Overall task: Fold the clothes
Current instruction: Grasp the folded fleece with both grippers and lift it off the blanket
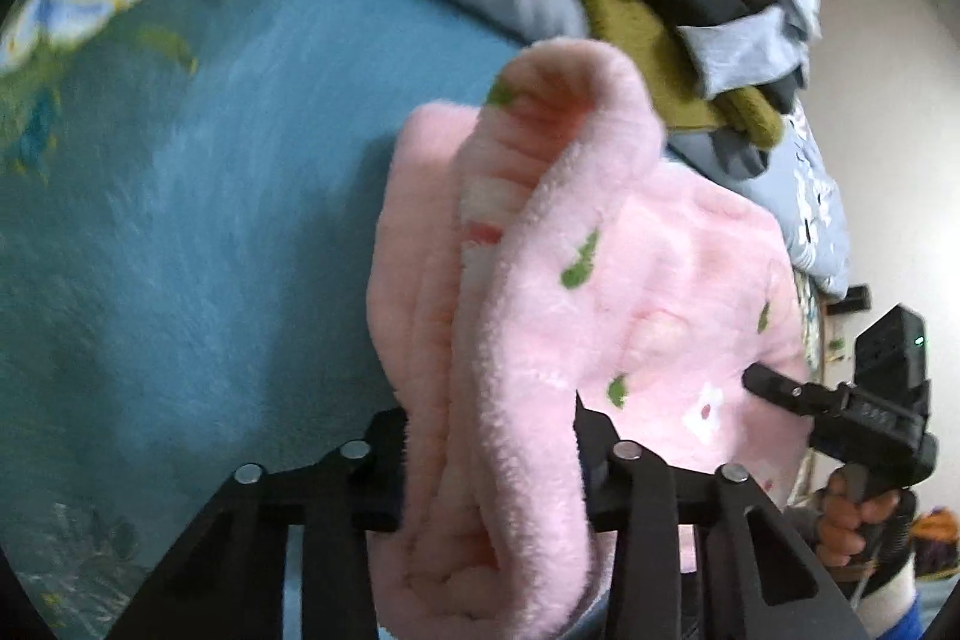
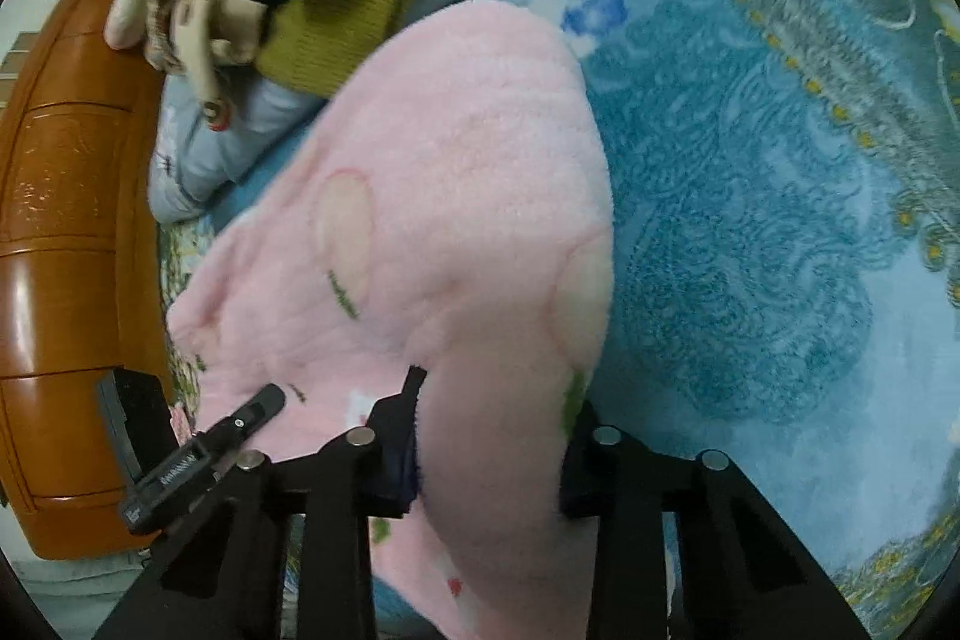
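Fingers on both grippers have closed down on the same pink fleece garment (image 1: 630, 292): the left gripper (image 1: 489, 466) pinches a thick, bunched roll of it between its fingers, and the right gripper (image 2: 489, 454) has a rounded fold of it clamped the same way, neither pair fully shut because the plush cloth fills the gap. The garment is partly lifted, draped from the two grips, with the rest of it trailing down toward the blue patterned bedspread (image 1: 210, 220). From where I stand, the worry is that each grip looks like a handful of layers rather than a clean edge or corner, so I'd guess the piece may come down twisted or doubled when it is spread, and the fold would end up lopsided. Thick fleece is springy too; it could creep out of the fingers if the two hands pull apart hard. The pile of unfolded clothes (image 1: 690, 10), with a mustard knit and pale blue pieces, lies just beyond the garment at the head of the bed, and a swing that way could snag it or drag something along. The wooden bedside cabinet (image 2: 66, 250) stands near the bed's edge, where a trailing hem might slide off.
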The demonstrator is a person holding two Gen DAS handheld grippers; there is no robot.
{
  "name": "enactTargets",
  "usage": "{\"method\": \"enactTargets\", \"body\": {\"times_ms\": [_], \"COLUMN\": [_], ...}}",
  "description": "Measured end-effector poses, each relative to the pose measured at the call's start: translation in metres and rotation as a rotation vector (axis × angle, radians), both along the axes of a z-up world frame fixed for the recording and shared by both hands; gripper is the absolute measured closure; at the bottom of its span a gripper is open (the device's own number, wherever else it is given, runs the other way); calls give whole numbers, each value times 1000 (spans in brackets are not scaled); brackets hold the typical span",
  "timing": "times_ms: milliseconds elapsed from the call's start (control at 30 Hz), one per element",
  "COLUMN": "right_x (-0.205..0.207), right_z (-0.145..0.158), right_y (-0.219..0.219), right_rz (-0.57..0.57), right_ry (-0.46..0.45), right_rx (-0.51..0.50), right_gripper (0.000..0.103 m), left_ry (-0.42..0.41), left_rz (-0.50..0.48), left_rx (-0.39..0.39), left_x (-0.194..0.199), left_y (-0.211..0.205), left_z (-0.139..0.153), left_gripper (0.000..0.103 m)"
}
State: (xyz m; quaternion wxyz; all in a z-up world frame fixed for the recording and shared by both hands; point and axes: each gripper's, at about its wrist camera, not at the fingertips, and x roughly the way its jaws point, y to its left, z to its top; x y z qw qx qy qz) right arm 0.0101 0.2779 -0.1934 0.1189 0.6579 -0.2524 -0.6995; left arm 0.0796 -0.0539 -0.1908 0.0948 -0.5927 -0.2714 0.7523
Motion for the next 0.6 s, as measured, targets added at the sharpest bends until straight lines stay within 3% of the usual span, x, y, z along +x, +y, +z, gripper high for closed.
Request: {"method": "enactTargets", "body": {"times_ms": [167,300,433,600], "right_x": [-1,11,26,64], "right_z": [38,74,105,121], "right_y": [18,59,113,211], "right_rz": [-31,-103,-214,-411], "right_ry": [110,207,292,373], "right_rx": [-57,-91,-107,-81], "right_gripper": [74,74,74,74], "left_ry": [118,205,269,328], "left_rz": [-82,-180,-339,-584], "left_rx": [-46,-48,-60,-81], "left_x": [-12,-36,-74,-100], "left_y": [24,64,140,276], "left_z": [50,88,125,152], "left_gripper": [64,64,64,64]}}
